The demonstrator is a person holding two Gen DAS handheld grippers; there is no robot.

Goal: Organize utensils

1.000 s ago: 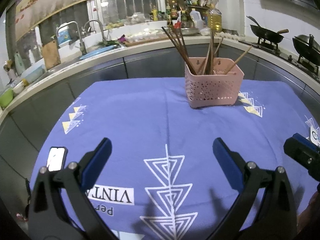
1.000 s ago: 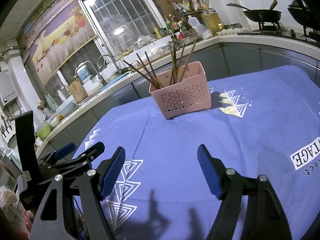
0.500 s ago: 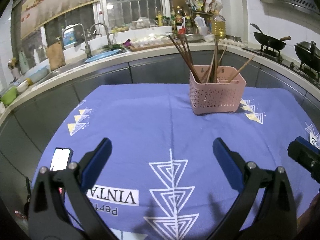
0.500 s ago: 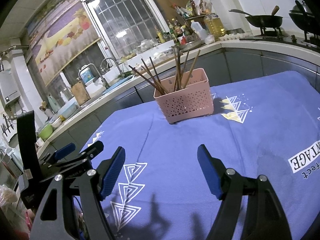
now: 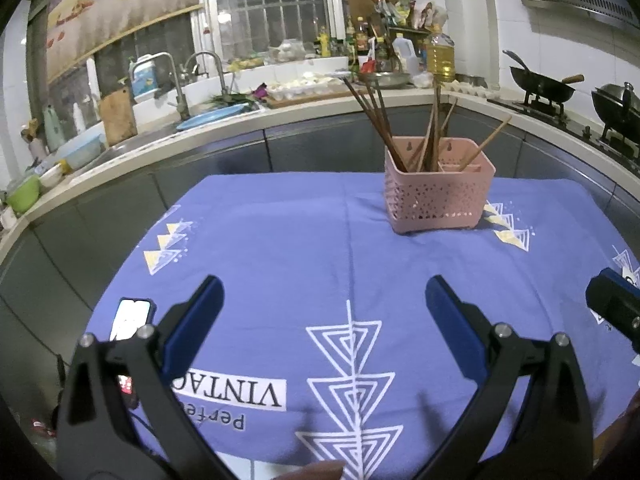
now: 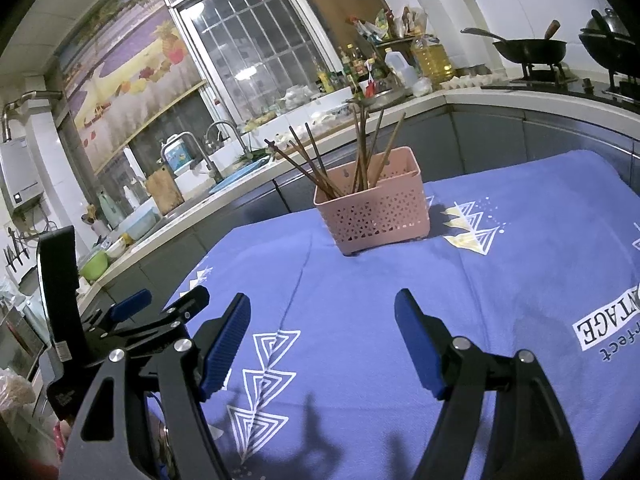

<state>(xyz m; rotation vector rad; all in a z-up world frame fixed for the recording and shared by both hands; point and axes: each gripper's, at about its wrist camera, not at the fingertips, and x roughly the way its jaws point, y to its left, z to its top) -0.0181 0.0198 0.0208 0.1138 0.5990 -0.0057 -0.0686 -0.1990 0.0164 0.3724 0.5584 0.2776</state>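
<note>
The left black two-finger gripper with blue pads (image 5: 322,312) is held level, jaws spread wide, nothing between them. The right black two-finger gripper with blue pads (image 6: 322,336) matches: jaws wide apart, unloaded, positioned just beside the left gripper.

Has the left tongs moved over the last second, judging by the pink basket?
Yes. The left tongs has backed away and tilted up: the pink basket sits lower in its view and more wall shows above.

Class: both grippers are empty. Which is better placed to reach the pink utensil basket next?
Marginally the right gripper: the pink basket sits nearly straight ahead of it, open cloth between. From the left gripper it lies off to the right.
</note>
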